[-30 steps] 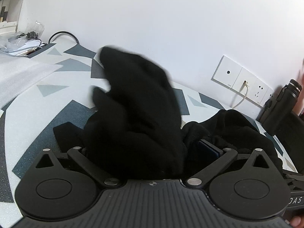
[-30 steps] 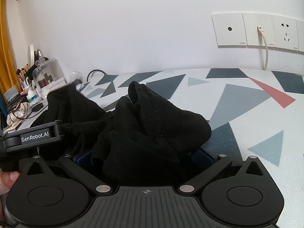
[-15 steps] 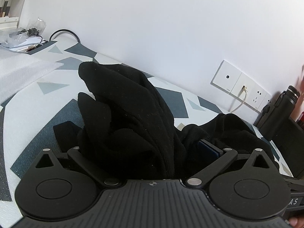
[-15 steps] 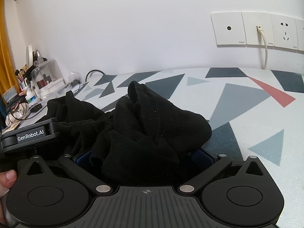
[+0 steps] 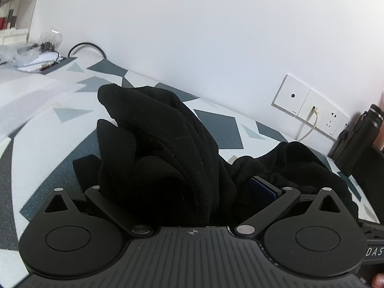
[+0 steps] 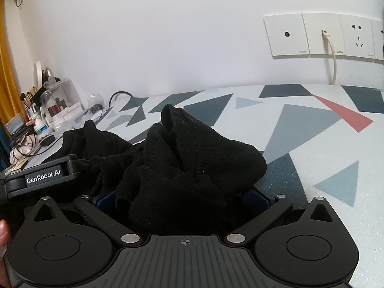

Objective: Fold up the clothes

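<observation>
Jaws clamped on black garment (image 5: 163,153); bunch now lower.

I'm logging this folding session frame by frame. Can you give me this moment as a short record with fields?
garment: black knit fabric garment, bunched, not yet folded flat
left hand-held gripper: shut on a bunch of the garment
right hand-held gripper: shut on another bunch of the garment
surface: white table cover with grey triangle pattern
backdrop: white wall sockets, one with a white cable plugged in
clutter: clear plastic cosmetics organiser at the far left end of the table
</observation>
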